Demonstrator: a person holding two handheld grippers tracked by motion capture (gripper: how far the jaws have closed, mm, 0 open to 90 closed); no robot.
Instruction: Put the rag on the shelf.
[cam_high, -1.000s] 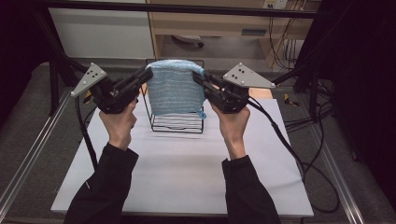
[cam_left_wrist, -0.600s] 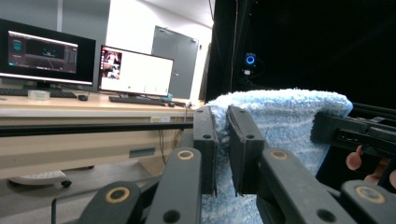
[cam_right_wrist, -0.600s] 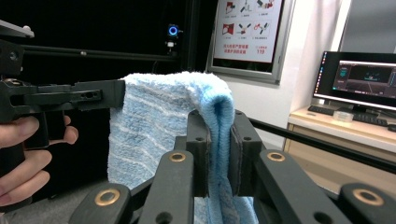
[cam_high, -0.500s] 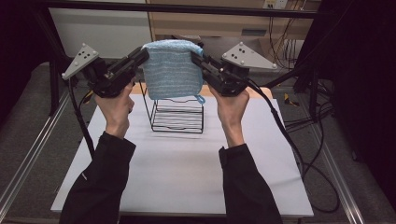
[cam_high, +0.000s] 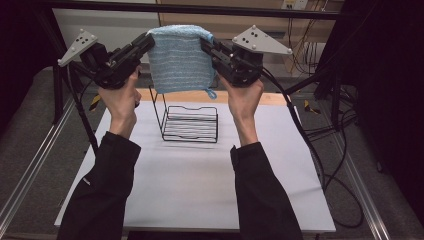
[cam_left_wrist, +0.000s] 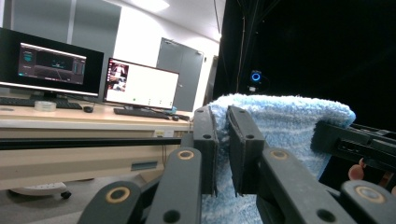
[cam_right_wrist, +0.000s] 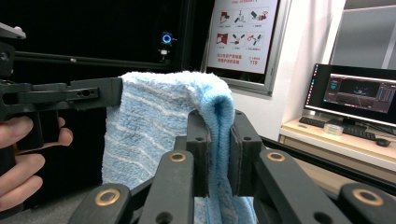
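A folded light blue towel (cam_high: 181, 59) with pale stripes hangs in the air above a black wire rack (cam_high: 190, 123) on the white table (cam_high: 200, 185). My left gripper (cam_high: 148, 43) is shut on the towel's left top corner, and my right gripper (cam_high: 205, 44) is shut on its right top corner. In the left gripper view the towel (cam_left_wrist: 285, 116) is pinched between the jaws of my left gripper (cam_left_wrist: 223, 144). The right gripper view shows the towel's (cam_right_wrist: 149, 126) folded edge clamped in my right gripper (cam_right_wrist: 218, 149), with the other gripper holding the far corner.
The wire rack stands at the far middle of the table with a wooden strip (cam_high: 250, 97) behind it. Cables (cam_high: 320, 150) trail off the right side. Desks with monitors (cam_left_wrist: 140, 84) stand beyond the table.
Both grippers have risen with the towel, lifting it up off the wire rack until its lower edge hangs above the rack's top.
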